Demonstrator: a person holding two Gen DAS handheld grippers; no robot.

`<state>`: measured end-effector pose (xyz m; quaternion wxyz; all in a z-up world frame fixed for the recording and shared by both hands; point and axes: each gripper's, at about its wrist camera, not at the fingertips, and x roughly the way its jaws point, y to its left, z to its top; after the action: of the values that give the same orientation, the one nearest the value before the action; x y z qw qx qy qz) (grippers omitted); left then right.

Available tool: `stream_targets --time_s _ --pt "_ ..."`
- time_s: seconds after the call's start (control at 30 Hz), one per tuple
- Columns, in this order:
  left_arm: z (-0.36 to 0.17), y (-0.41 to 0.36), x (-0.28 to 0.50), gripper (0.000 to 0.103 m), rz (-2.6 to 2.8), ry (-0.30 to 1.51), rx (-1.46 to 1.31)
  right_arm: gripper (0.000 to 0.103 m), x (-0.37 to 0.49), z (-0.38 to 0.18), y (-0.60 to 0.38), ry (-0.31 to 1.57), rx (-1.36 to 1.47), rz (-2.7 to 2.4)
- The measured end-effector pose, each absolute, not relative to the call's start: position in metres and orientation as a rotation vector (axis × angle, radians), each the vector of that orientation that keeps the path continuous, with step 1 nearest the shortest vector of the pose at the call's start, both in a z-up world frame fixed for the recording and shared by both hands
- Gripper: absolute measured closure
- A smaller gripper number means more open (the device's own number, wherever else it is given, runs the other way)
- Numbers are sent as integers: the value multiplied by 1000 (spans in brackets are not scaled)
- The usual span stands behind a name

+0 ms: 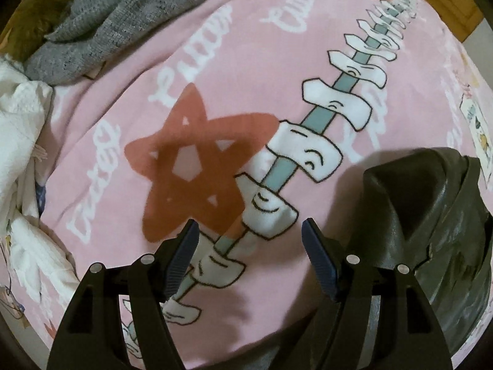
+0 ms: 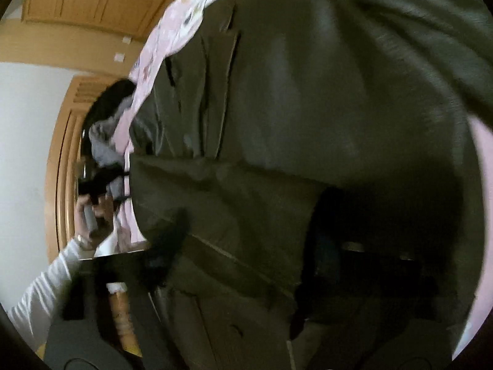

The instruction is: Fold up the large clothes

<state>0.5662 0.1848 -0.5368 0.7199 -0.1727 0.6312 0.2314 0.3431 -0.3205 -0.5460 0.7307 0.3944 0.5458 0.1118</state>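
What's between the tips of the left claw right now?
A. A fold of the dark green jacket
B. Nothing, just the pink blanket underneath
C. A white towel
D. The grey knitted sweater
B: the left claw stands open over the pink blanket, with the dark green jacket off to one side.

The left gripper point(image 1: 248, 232) consists of two black moulded arms with triangular cut-outs. Each arm carries two round silver pivot pins set just behind the fingers point(image 1: 320, 262), which are faced with dark blue ribbed pads. The right gripper point(image 2: 246, 246) has the same black frame; its outline is blurred. Beside its frame, the person's sleeve point(image 2: 46, 286) is white with fine ribbing, and a band sits at the wrist.
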Motion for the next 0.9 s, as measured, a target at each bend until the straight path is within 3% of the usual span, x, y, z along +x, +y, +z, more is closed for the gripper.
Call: stream_targets --time_s 0.07,0.1,0.43,0.9 --pt "-538 183 569 37 505 1395 -371 98 344 -544 -315 1205 824 250" --pt "-537 182 571 37 504 1394 -366 102 342 -539 -313 1196 797 247" --pt "-532 175 584 37 438 1392 -341 102 277 -470 -358 1068 829 142" --pt "-514 60 614 39 118 1348 -274 102 201 -540 -369 1300 834 -31"
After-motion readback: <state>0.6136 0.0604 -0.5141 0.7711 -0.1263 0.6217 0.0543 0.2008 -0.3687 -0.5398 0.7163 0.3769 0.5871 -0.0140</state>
